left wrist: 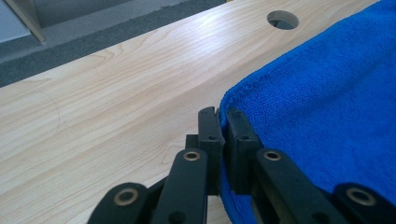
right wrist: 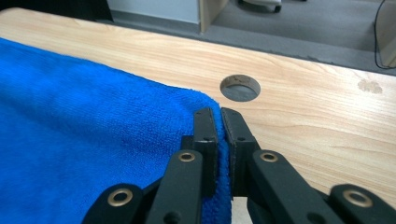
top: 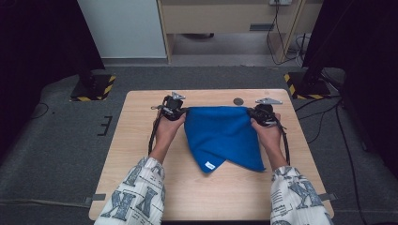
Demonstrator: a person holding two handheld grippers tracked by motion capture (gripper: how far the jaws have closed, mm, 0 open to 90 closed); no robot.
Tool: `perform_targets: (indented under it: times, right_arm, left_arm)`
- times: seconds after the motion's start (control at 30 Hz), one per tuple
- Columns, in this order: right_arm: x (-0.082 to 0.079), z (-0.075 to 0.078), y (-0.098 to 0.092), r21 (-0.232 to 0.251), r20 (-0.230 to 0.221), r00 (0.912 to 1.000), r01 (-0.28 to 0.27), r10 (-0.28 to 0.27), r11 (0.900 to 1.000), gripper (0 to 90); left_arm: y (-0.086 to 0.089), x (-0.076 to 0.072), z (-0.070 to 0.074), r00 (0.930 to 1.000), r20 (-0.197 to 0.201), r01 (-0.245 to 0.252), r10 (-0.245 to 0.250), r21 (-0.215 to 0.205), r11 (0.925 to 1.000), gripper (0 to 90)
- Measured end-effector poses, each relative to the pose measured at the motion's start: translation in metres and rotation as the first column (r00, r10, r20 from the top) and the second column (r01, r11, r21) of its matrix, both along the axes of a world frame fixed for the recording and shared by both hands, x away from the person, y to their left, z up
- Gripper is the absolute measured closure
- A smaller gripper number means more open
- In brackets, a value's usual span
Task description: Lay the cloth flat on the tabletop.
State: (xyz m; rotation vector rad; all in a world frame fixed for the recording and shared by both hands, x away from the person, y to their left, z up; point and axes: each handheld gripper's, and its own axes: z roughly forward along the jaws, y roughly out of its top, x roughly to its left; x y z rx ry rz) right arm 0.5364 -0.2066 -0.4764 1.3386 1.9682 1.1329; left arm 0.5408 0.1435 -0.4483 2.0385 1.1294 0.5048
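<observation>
The left gripper [left wrist: 223,122] is clamped on one far corner of the blue microfibre cloth [top: 220,136]. The right gripper [right wrist: 219,122] pinches the other far corner; the cloth drapes down onto the wooden table [top: 141,140].

Matt blue terry cloth [right wrist: 93,140], soft and finely looped, pinched between smooth black plastic fingers [right wrist: 205,135]; beyond them, pale satin-finished wood-grain table [right wrist: 303,121].

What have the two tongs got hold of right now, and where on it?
Both grip the blue cloth: the left tongs are shut on one far corner, the right tongs on the other, with the edge between them stretched above the table.
</observation>
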Motion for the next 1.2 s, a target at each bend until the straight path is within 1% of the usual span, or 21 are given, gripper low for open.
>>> perform_targets:
  times: [0.07,0.1,0.17,0.2,0.27,0.3,0.33,0.37,0.47,0.5,0.53,0.6,0.7,0.77,0.8,0.87,0.93,1.0,1.03,1.13,1.2]
  right_arm:
    - [0.004,-0.003,0.002,-0.012,-0.009,0.9999,0.011,-0.011,1.0,84.6]
    - [0.006,-0.004,0.003,-0.02,-0.019,0.9997,0.015,-0.015,1.0,83.4]
    - [0.01,-0.005,0.004,-0.039,-0.029,0.9994,0.018,-0.019,0.999,80.3]
    - [0.012,-0.005,0.004,-0.043,-0.031,0.9993,0.022,-0.023,0.999,77.3]
    - [0.015,-0.005,0.005,-0.046,-0.036,0.9989,0.028,-0.03,0.999,65.6]
    - [0.017,-0.005,0.005,-0.041,-0.038,0.9989,0.027,-0.029,0.999,59.8]
    - [0.018,-0.004,0.006,-0.042,-0.04,0.9985,0.037,-0.039,0.998,59.3]
    - [0.018,-0.004,0.005,-0.043,-0.035,0.9984,0.043,-0.044,0.998,57.4]
    - [0.019,-0.004,0.003,-0.046,-0.04,0.9968,0.068,-0.069,0.997,51.0]
    - [0.019,-0.004,0.002,-0.059,-0.041,0.9964,0.071,-0.074,0.996,50.2]
    - [0.019,-0.005,0.001,-0.064,-0.043,0.996,0.076,-0.079,0.995,50.4]
    - [0.019,-0.006,0.002,-0.065,-0.058,0.9958,0.067,-0.071,0.996,51.3]
    - [0.016,-0.008,0.007,-0.075,-0.055,0.9974,0.041,-0.045,0.996,55.2]
    - [0.013,-0.013,0.009,-0.072,-0.068,0.9969,0.034,-0.039,0.997,57.1]
    - [0.012,-0.017,0.01,-0.082,-0.081,0.9962,0.024,-0.031,0.996,57.1]
    - [0.011,-0.022,0.011,-0.091,-0.085,0.996,0.021,-0.028,0.996,56.9]
    - [0.009,-0.025,0.011,-0.094,-0.089,0.9956,0.019,-0.027,0.995,55.6]
    - [0.007,-0.025,0.011,-0.093,-0.077,0.9966,0.024,-0.031,0.995,54.6]
    - [0.005,-0.024,0.01,-0.089,-0.081,0.9962,0.026,-0.033,0.996,53.2]
    - [-0.001,-0.019,0.009,-0.084,-0.082,0.9964,0.014,-0.021,0.996,48.2]
    - [-0.007,-0.017,0.008,-0.081,-0.09,0.996,-0.002,-0.006,0.997,46.1]
  left_arm:
    - [0.002,0.003,-0.004,0.9998,-0.013,-0.016,0.016,-0.021,0.9996,82.7]
    - [0.003,0.004,-0.005,0.9996,-0.02,-0.021,0.02,-0.025,0.9995,79.0]
    - [0.005,0.005,-0.007,0.9995,-0.02,-0.025,0.024,-0.03,0.9992,76.3]
    - [0.005,0.005,-0.008,0.9995,-0.015,-0.027,0.026,-0.029,0.9992,72.0]
    - [0.005,0.006,-0.008,0.9995,-0.008,-0.029,0.029,-0.029,0.9991,56.8]
    - [0.005,0.007,-0.009,0.999,-0.008,-0.043,0.043,-0.027,0.9987,49.7]
    - [0.006,0.007,-0.009,0.9988,-0.014,-0.047,0.047,-0.033,0.9983,45.1]
    - [0.007,0.008,-0.01,0.9984,-0.028,-0.05,0.049,-0.047,0.9977,41.9]
    - [0.01,0.009,-0.012,0.9977,-0.038,-0.057,0.056,-0.038,0.9976,35.8]
    - [0.011,0.01,-0.013,0.9978,-0.038,-0.056,0.054,-0.046,0.9974,33.6]
    - [0.011,0.01,-0.014,0.9973,-0.051,-0.056,0.054,-0.055,0.9969,31.3]
    - [0.011,0.01,-0.014,0.9972,-0.043,-0.062,0.06,-0.04,0.9973,30.3]
    - [0.01,0.01,-0.014,0.9971,-0.038,-0.066,0.065,-0.035,0.9972,29.1]
    - [0.01,0.01,-0.014,0.9969,-0.042,-0.069,0.067,-0.046,0.9966,27.8]
    - [0.01,0.01,-0.013,0.9966,-0.041,-0.073,0.071,-0.042,0.9964,26.7]
    - [0.011,0.009,-0.011,0.9962,-0.037,-0.081,0.079,-0.049,0.9955,25.3]
    - [0.012,0.008,-0.008,0.9963,-0.032,-0.082,0.08,-0.052,0.9953,25.2]
    - [0.014,0.006,-0.005,0.9963,-0.032,-0.081,0.079,-0.057,0.9951,25.2]
    - [0.015,0.004,-0.003,0.9966,-0.027,-0.079,0.077,-0.055,0.9954,25.1]
    - [0.016,-0.005,0.001,0.9975,-0.028,-0.066,0.065,-0.064,0.9957,24.8]
    - [0.016,-0.013,0.003,0.9979,-0.018,-0.063,0.062,-0.071,0.9955,24.8]
